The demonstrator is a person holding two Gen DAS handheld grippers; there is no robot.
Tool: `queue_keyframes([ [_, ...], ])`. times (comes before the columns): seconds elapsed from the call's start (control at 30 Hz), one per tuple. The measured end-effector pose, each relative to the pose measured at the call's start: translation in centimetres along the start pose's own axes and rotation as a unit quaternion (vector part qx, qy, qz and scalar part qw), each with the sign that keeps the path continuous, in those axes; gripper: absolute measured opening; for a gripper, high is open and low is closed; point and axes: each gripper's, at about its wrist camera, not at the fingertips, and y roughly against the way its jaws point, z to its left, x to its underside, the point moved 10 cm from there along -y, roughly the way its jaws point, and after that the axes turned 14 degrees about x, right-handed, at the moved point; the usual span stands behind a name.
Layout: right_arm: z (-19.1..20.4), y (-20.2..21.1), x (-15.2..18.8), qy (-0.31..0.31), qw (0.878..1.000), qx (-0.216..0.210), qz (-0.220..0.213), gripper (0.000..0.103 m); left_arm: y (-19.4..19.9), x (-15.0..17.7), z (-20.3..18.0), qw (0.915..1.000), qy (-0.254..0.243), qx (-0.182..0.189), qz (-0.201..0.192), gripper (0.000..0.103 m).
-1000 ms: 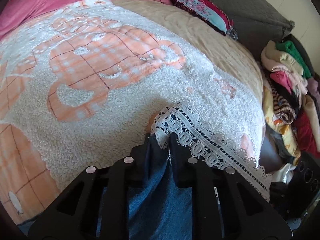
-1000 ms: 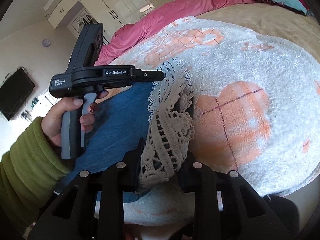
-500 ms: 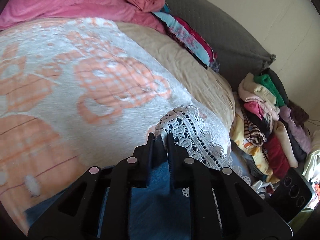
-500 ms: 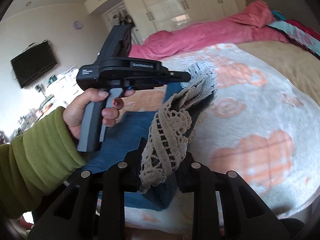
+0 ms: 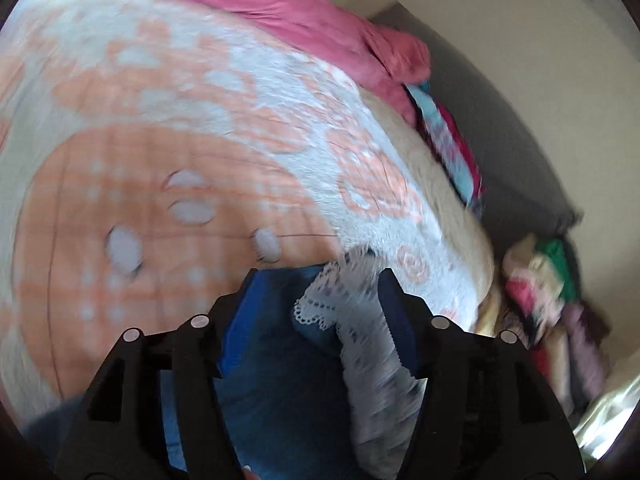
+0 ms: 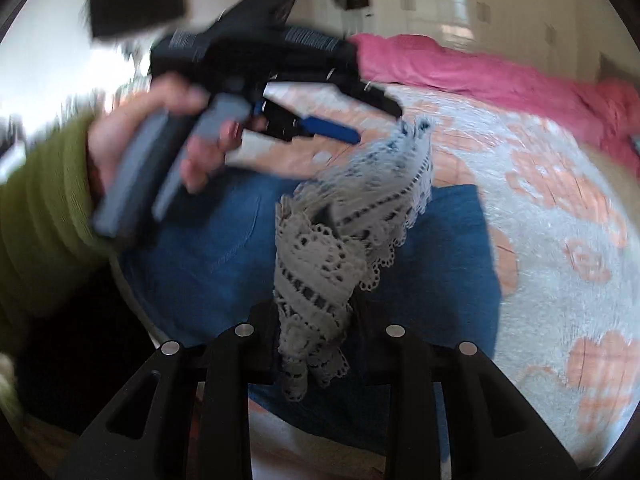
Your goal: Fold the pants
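Observation:
Blue denim pants (image 6: 440, 260) with a white lace hem (image 6: 320, 264) lie folded on the bed. My right gripper (image 6: 316, 308) is shut on the bunched lace hem, which stands up from its fingers. The left gripper (image 6: 378, 124), held by a hand in a green sleeve (image 6: 40, 220), hovers just beyond the top of that lace with its blue-padded jaws opening. In the left wrist view, my left gripper (image 5: 318, 276) has its jaws apart. The lace hem (image 5: 360, 320) hangs loose between them over the denim (image 5: 280, 380), nearer the right finger. Both views are blurred by motion.
A white and orange fleece blanket (image 5: 160, 160) covers the bed, with a pink duvet (image 5: 320, 20) along its far side. A grey headboard (image 5: 500, 140) and a pile of clothes (image 5: 540, 280) are at the right. A dark screen (image 6: 136, 4) hangs on the wall.
The left jaws were shut on the denim and lace and now stand apart, with the hem loose between them. Both hands have swung and rolled. The right gripper keeps its hold on the lace.

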Motion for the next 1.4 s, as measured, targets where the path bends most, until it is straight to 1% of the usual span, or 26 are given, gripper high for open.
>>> queue_keyframes([
  [0.03,0.3,-0.2,0.2,0.018,1.000,0.009,0.000,0.029,0.3,0.1,0.6,0.9996,0.028,0.010,0.000,0.056],
  [0.07,1.0,-0.4,0.7,0.048,0.999,0.025,-0.003,0.029,0.3,0.1,0.8,0.9991,0.038,0.019,0.001,0.061],
  [0.17,2.6,-0.6,1.4,0.113,0.991,0.062,-0.019,0.034,0.4,-0.1,0.9,0.9987,0.044,0.026,0.003,0.066],
  [0.2,2.9,-0.4,1.4,0.126,0.989,0.069,-0.026,0.034,0.5,-0.1,0.9,0.9988,0.041,0.024,0.006,0.066],
  [0.3,3.0,-0.2,1.2,0.143,0.985,0.081,-0.046,0.035,0.0,0.7,1.9,0.9992,0.029,-0.017,0.019,0.066],
  [0.37,2.6,-0.3,0.7,0.143,0.985,0.083,-0.046,0.035,-0.8,1.7,2.7,0.9982,0.038,-0.034,0.031,0.066],
  [0.43,2.2,-0.4,0.6,0.138,0.986,0.083,-0.045,0.035,-1.2,2.4,3.4,0.9974,0.041,-0.049,0.034,0.065],
  [0.47,2.2,-0.4,0.5,0.137,0.986,0.082,-0.045,0.035,-1.3,2.4,3.5,0.9972,0.036,-0.057,0.033,0.057],
  [0.5,2.1,-0.4,0.5,0.135,0.987,0.079,-0.044,0.035,-1.4,2.5,3.4,0.9972,0.031,-0.060,0.033,0.045],
  [0.53,2.0,-0.4,0.6,0.129,0.989,0.067,-0.038,0.032,-1.8,2.7,2.9,0.9976,0.030,-0.046,0.041,0.014],
  [0.57,2.3,-0.1,0.8,0.124,0.990,0.058,-0.033,0.023,-2.0,2.8,2.6,0.9977,0.026,-0.042,0.046,0.011],
  [0.63,2.6,0.7,1.3,0.115,0.992,0.051,-0.030,0.022,-1.8,2.7,1.6,0.9973,-0.009,-0.056,0.046,0.011],
  [0.7,2.6,1.6,0.5,0.110,0.991,0.046,-0.051,0.022,-1.3,2.1,0.6,0.9984,-0.018,-0.042,0.033,0.011],
  [0.77,3.3,1.9,0.0,0.118,0.990,0.033,-0.065,0.022,-0.8,1.6,0.8,0.9969,-0.036,-0.064,0.028,0.011],
  [0.83,3.9,1.2,0.5,0.127,0.990,0.023,-0.048,0.024,-0.8,1.9,2.2,0.9960,-0.024,-0.080,0.032,0.011],
  [0.87,4.2,0.2,1.4,0.130,0.991,0.014,-0.022,0.026,-1.0,2.1,3.0,0.9950,-0.015,-0.091,0.037,0.013],
  [0.9,4.2,-0.2,1.7,0.133,0.991,0.013,-0.013,0.026,-1.0,2.3,3.8,0.9942,-0.010,-0.098,0.042,0.015],
  [0.93,4.5,-0.2,1.6,0.136,0.990,0.015,-0.016,0.027,-1.1,2.5,4.4,0.9939,-0.004,-0.101,0.042,0.019],
  [0.97,4.6,0.1,1.5,0.139,0.990,0.011,-0.020,0.032,-1.0,2.5,4.6,0.9941,0.002,-0.100,0.042,0.020],
  [1.0,4.8,0.3,1.5,0.141,0.990,0.004,-0.020,0.034,-0.8,2.4,4.6,0.9943,0.004,-0.098,0.042,0.021],
  [1.03,5.0,0.4,1.6,0.145,0.989,0.002,-0.021,0.035,-0.6,2.3,4.5,0.9941,-0.002,-0.100,0.042,0.021],
  [1.07,5.2,0.5,1.7,0.151,0.988,0.000,-0.022,0.038,-0.5,2.1,4.3,0.9935,-0.010,-0.106,0.041,0.024],
  [1.13,5.1,0.7,1.8,0.157,0.987,-0.001,-0.022,0.039,-0.2,2.1,4.1,0.9926,-0.019,-0.113,0.041,0.028],
  [1.2,5.2,1.0,1.8,0.154,0.988,-0.013,-0.020,0.042,0.4,2.0,4.1,0.9918,-0.023,-0.120,0.035,0.033],
  [1.27,5.4,1.6,2.1,0.150,0.988,-0.027,-0.018,0.048,1.2,1.8,4.0,0.9906,-0.029,-0.132,0.023,0.039],
  [1.4,5.5,2.2,2.5,0.147,0.988,-0.052,-0.013,0.054,3.7,1.5,3.3,0.9892,-0.038,-0.141,-0.004,0.042],
])
